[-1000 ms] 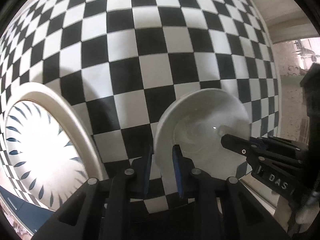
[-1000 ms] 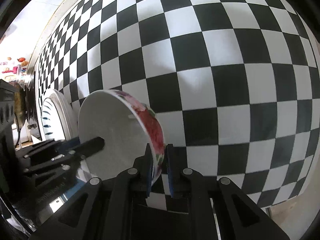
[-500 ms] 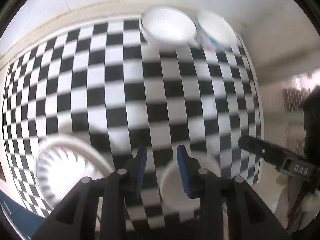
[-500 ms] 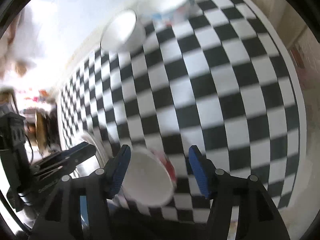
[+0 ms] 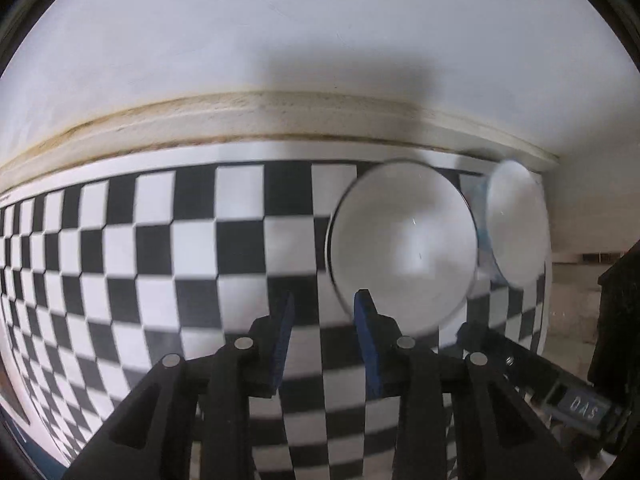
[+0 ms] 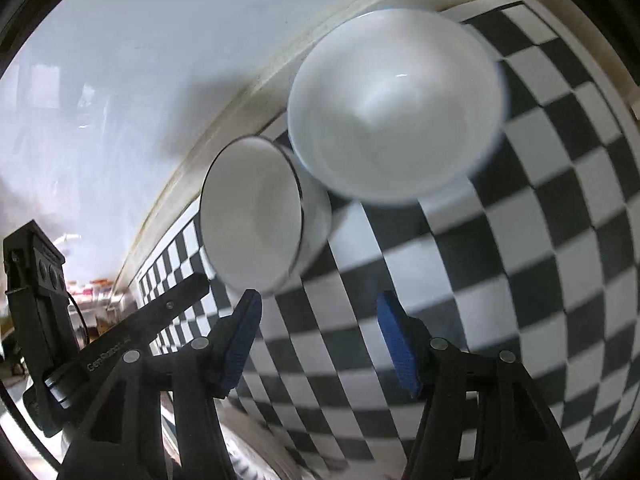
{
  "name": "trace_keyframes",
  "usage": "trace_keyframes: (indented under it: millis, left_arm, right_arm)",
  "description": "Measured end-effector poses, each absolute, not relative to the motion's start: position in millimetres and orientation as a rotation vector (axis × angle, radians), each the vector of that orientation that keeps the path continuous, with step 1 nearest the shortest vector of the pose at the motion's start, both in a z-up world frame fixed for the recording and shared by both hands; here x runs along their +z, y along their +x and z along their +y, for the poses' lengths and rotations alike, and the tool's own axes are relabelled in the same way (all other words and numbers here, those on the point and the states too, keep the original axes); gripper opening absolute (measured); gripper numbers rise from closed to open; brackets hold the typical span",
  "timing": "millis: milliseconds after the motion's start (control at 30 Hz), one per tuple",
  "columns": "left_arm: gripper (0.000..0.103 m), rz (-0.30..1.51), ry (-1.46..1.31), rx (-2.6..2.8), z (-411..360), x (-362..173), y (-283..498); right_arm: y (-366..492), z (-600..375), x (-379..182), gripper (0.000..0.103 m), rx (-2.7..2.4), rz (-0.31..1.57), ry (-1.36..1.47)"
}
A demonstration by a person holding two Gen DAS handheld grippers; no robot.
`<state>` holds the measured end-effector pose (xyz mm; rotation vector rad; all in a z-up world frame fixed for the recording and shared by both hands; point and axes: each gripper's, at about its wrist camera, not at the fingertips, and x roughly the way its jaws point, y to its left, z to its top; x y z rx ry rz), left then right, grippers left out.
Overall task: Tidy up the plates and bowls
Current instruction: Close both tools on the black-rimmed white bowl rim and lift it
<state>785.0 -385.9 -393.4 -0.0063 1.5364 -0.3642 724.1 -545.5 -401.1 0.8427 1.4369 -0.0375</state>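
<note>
Jaws, left: the left gripper is holding its blue pads a modest way apart, with nothing between them; only checkered cloth is showing through the gap.
Jaws, right: the right gripper is keeping its blue pads wide apart and is gripping nothing.
Dark-rimmed bowl: a white bowl with a thin dark rim is sitting upright on the cloth near the far edge of the table; in the left wrist view it is lying just beyond the right-hand pad, and that pad's tip is overlapping the bowl's near rim in the picture, though whether they are touching cannot be told. In the right wrist view the same bowl is sitting up and to the left of the left-hand pad.
Larger bowl: a bigger white bowl is standing just beside the dark-rimmed one, toward the table's corner; their sides are appearing to touch or nearly touch. In the left wrist view it is showing at the right, with a bluish outer wall.
Surroundings: a pale wooden table edge is running behind the cloth, with a white wall above it.
Sharpness: both views are looking slightly blurred.
</note>
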Motion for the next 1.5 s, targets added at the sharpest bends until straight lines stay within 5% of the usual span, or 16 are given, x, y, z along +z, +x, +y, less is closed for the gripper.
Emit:
trace_keyframes:
  millis: [300, 633, 767, 1500]
  left_arm:
    - [0.029, 1.618, -0.009, -0.430, -407, -439, 822]
    - [0.019, 1.571, 0.036, -0.478, -435, -441, 838]
    - [0.019, 1.534, 0.075, -0.471, -441, -438, 833]
    - [0.019, 1.358, 0.104, -0.525, -438, -355, 733]
  right_arm:
    - [752, -539, -433, 0.061, -0.093, 1.465, 0.873]
    - [771, -523, -460, 0.020, -0.133, 1.476, 0.906]
    - [779, -514, -457, 0.014, -0.153, 1.487, 0.828]
    - [714, -477, -392, 0.011, -0.030, 1.437, 0.677]
